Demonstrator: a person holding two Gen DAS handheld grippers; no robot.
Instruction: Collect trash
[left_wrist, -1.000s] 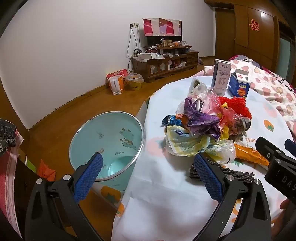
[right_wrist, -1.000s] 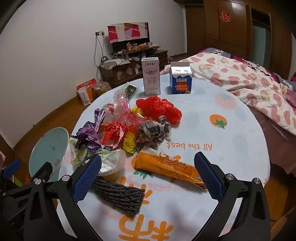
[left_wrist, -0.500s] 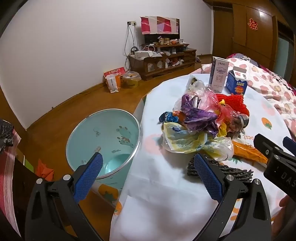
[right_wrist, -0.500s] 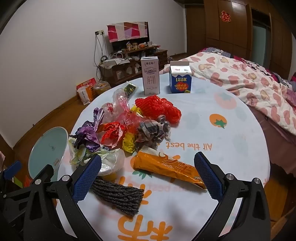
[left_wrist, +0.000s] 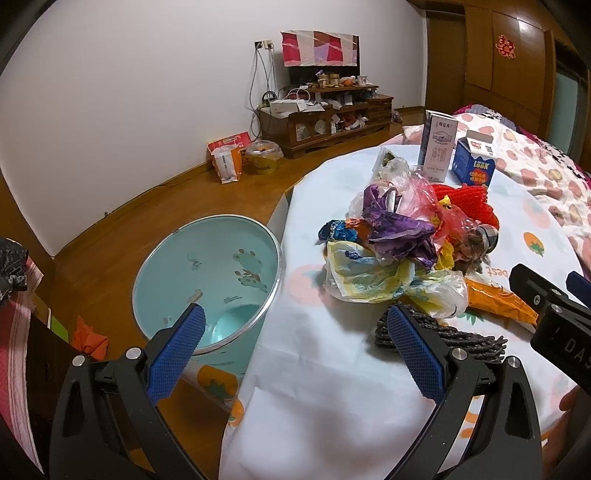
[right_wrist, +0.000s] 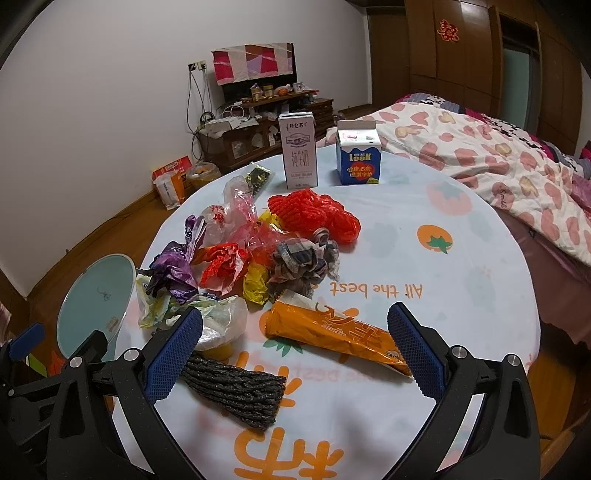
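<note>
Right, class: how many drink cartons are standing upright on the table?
2. The tall white milk carton stands at the table's far edge, and the shorter blue carton stands just to its right, apart from it. Any others under the trash pile would be hidden.

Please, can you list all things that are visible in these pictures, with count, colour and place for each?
table: 1, white cloth with orange prints, centre
cartons: 2, white and blue, far side of table
wrapper pile: 1, mixed colours, left of centre
red net: 1, behind pile
orange packet: 1, near edge
dark mesh: 1, grey, near edge
bin: 1, light blue, on floor, left of table
left gripper: black, blue pads, open
right gripper: same, open
</note>
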